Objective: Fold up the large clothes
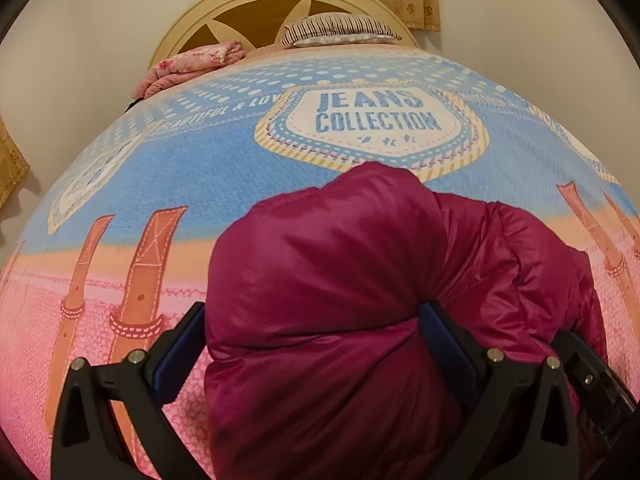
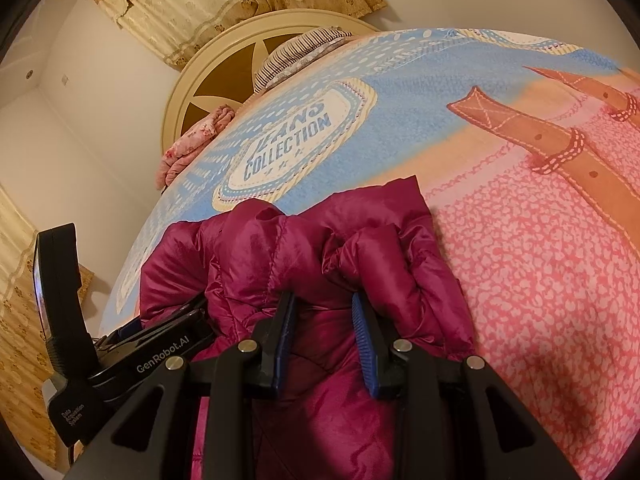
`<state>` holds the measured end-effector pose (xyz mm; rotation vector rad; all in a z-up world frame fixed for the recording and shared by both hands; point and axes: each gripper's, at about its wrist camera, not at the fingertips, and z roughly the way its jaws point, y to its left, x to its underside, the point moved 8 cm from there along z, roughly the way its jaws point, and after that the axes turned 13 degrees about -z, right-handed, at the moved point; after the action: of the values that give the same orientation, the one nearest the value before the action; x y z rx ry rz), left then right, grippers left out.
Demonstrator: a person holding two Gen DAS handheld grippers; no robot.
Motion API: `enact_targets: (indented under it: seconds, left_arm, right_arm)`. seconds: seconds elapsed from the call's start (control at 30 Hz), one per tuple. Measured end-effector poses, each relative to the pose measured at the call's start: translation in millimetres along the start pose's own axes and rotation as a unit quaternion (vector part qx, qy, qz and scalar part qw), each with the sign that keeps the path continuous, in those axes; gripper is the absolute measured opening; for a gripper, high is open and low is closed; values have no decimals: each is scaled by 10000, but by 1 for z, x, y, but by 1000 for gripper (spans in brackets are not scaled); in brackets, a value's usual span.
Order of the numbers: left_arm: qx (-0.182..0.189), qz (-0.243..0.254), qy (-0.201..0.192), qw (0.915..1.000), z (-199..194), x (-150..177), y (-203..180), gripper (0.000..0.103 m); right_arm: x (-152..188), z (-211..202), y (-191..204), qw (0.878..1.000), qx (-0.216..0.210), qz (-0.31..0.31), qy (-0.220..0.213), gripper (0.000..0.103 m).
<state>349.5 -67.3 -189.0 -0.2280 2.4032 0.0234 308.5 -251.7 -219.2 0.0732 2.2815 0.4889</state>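
Left gripper: jaws wide, clamped around a bulky fold of the magenta quilted puffer jacket.
Right gripper: jaws narrow, pinching a jacket ridge at 12 o'clock.
Risk: slippery puffy fabric may slide free, and the fold would spring open on the printed bedspread.

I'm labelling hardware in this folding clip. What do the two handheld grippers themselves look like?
Both are matte black plastic with triangular cut-outs and silver pivot bolts. The left gripper and right gripper each carry two blue ribbed pads. In the right wrist view the left gripper's glossy black body reads "GenRobot.AI", with a smaller white label on its grip. No sleeves or cables are clearly visible.
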Motion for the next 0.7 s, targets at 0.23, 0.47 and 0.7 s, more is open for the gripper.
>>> enact_targets:
  seconds: [0.23,0.47,0.7]
  left_arm:
    - [1,-7,6,10000,1,0,0,103]
    - [-41,36,32,10000,3,3,-1,103]
    - [-47,63,71,9999,5,5,-2,103]
  right_arm:
    - [0,1,0,10000,26,-21,2,30]
    - [1,2,2,9999,112,-86,30,30]
    - [0,2,1,9998,162,-129,54,30]
